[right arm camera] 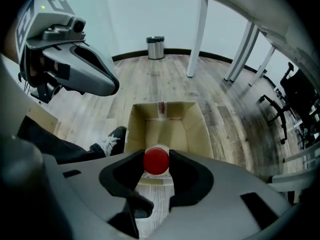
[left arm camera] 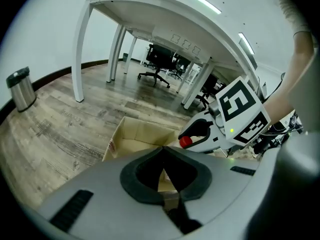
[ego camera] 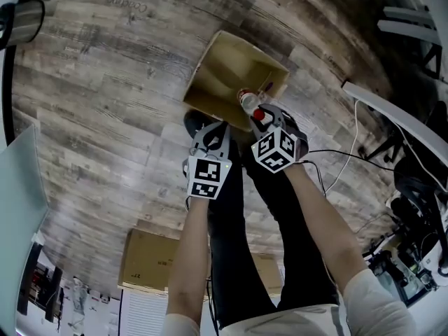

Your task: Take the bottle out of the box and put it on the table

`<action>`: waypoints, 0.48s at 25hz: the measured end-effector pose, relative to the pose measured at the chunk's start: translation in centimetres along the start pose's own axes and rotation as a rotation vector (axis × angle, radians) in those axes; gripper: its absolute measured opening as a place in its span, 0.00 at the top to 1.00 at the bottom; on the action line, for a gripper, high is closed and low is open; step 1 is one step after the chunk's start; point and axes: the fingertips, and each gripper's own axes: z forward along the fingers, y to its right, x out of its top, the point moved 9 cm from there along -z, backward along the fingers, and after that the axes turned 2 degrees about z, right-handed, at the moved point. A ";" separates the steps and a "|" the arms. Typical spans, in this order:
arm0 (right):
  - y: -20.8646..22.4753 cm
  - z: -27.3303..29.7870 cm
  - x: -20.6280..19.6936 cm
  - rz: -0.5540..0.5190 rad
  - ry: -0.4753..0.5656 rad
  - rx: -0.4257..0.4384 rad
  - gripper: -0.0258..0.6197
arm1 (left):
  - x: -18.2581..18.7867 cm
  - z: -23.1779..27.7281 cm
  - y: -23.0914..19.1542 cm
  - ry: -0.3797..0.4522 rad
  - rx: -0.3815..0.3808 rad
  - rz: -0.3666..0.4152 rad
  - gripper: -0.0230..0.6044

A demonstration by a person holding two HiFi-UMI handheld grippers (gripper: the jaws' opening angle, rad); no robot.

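An open cardboard box (ego camera: 222,65) stands on the wood floor in front of my feet. A clear bottle (ego camera: 247,101) with a red cap (right arm camera: 156,161) is clamped at its neck in my right gripper (ego camera: 263,115), which points steeply down over the box's near edge. In the right gripper view the jaws press on both sides of the cap, with the box (right arm camera: 192,126) below. The left gripper (ego camera: 213,129) hangs just left of it, its jaws (left arm camera: 162,151) meeting tip to tip with nothing in them. The left gripper view also catches the red cap (left arm camera: 185,142) and the box (left arm camera: 131,132).
A steel bin (left arm camera: 21,88) stands by the wall. White desk legs (left arm camera: 80,59) and office chairs (left arm camera: 159,64) lie beyond the box. A second cardboard box (ego camera: 150,261) sits behind me. My shoe (right arm camera: 111,139) touches the box's near corner. Cables (ego camera: 350,145) trail at the right.
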 end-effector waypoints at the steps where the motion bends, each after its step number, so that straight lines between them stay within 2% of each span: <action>1: 0.1 -1.0 0.2 0.000 0.002 0.000 0.68 | 0.8 -0.6 0.3 0.000 -0.001 0.004 0.94; 12: 1.0 -14.9 3.6 0.030 0.023 -0.001 0.68 | 11.3 -9.1 3.1 0.015 0.012 0.066 0.94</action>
